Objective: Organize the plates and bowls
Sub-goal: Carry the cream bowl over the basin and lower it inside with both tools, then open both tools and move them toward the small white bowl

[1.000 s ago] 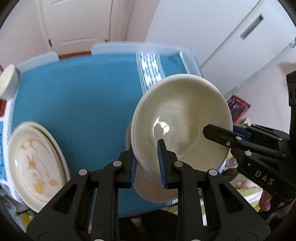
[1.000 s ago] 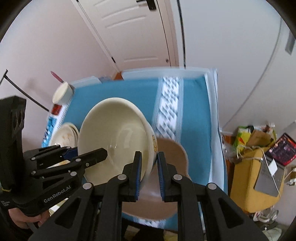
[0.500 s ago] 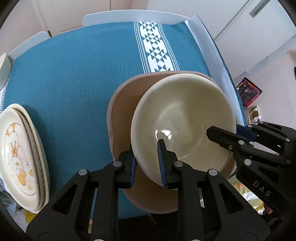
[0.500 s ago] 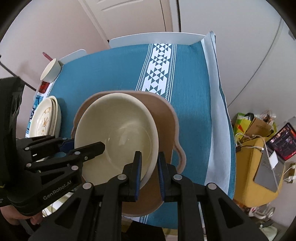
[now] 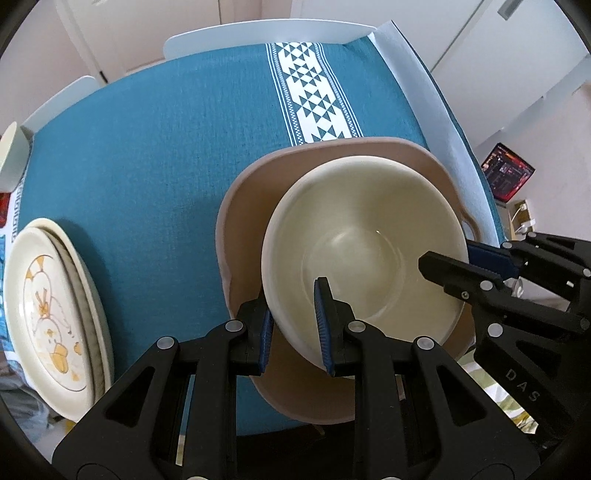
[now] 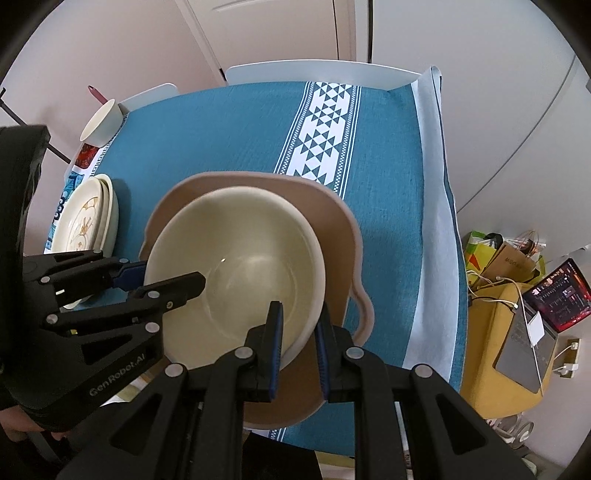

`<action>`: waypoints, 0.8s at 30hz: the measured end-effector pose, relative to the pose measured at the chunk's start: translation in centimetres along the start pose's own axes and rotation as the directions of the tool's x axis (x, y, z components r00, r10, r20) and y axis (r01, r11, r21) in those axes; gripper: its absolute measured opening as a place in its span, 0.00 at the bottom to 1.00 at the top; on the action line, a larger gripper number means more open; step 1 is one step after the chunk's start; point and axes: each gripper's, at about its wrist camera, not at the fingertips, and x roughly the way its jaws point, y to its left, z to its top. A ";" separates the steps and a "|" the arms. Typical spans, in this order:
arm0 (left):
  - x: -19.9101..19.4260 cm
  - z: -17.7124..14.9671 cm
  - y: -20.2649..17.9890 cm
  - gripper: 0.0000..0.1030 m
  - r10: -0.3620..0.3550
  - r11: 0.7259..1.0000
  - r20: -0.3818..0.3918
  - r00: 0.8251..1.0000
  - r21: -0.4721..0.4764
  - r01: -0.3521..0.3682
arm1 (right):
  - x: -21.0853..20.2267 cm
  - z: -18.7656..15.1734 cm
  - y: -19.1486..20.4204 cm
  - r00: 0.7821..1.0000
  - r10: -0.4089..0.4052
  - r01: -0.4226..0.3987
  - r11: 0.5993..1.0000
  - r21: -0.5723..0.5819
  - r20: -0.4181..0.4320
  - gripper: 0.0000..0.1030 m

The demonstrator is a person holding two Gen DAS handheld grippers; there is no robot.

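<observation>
A cream bowl sits inside a wider tan dish with handles on the blue tablecloth. My left gripper is shut on the bowl's left rim, one blue pad inside and one outside. On the opposite rim my right gripper is shut the same way. Each gripper shows in the other's view, the right gripper at the bowl's right edge and the left gripper at its left edge. A stack of cream plates with a yellow cartoon print lies to the left.
A white cup stands at the table's far left corner. A white patterned stripe runs down the cloth. Right of the table are a laptop on a yellow seat and bags on the floor. White chair backs line the far edge.
Both grippers came down with the cream bowl, which was tilted in the air a second ago. It now rests level inside the tan dish. In the last half second little moved.
</observation>
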 end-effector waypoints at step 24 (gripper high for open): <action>-7.3 -0.8 0.7 0.18 0.033 0.999 0.123 0.992 0.017 -0.035 | -6.7 0.5 0.9 0.988 0.048 -0.045 0.999 -0.024 0.145 0.15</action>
